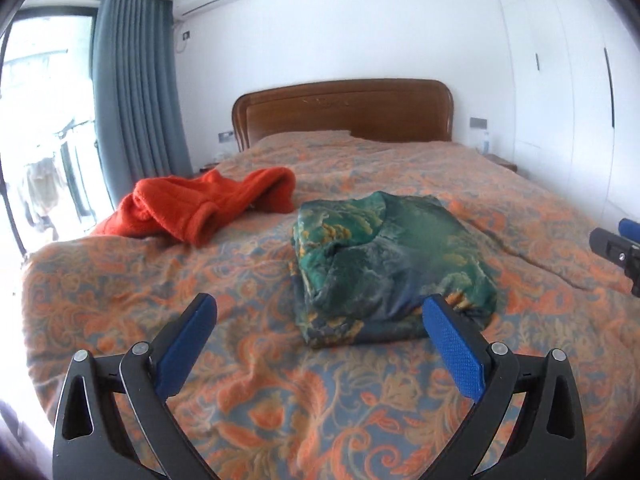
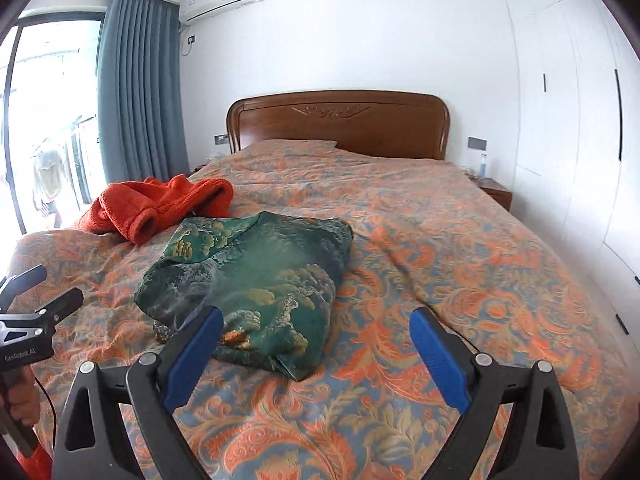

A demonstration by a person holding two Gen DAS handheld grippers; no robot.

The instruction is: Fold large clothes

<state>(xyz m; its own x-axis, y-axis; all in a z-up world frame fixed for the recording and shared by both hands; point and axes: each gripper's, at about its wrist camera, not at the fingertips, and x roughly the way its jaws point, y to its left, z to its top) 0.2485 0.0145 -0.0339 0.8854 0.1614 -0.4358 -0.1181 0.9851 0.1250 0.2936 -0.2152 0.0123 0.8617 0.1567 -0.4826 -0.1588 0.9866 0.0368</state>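
Green patterned fabric, printed with gold and grey-blue motifs, is seen folded into a compact, roughly rectangular bundle [image 1: 384, 264] lying on the bed [image 1: 280, 380], near the foot end and about midway across it. No box, basket or other container is seen; the bundle is carried directly by the orange-and-blue paisley bedspread. The long axis of the bundle runs from the foot of the bed toward the wooden headboard [image 1: 344, 108], tilted a little off the bed's own line, and its rumpled, layered edges are turned toward the cameras while the smoother end is pointed at the headboard. An orange fleece garment [image 1: 200, 208] is left unfolded in a loose heap beyond the bundle, toward the curtain [image 1: 136, 92] side, apart from the green fabric. The left gripper [image 1: 320, 312] is held above the bedspread with its blue-padded fingers [image 1: 188, 340] spread wide, nothing being held between them; its right finger is seen in front of the near corner of the bundle, and whether contact is made cannot be told. The right gripper [image 2: 318, 324] is likewise held with its fingers spread wide and empty, just short of the bundle's near edge. Each gripper is glimpsed at the margin of the other's view.
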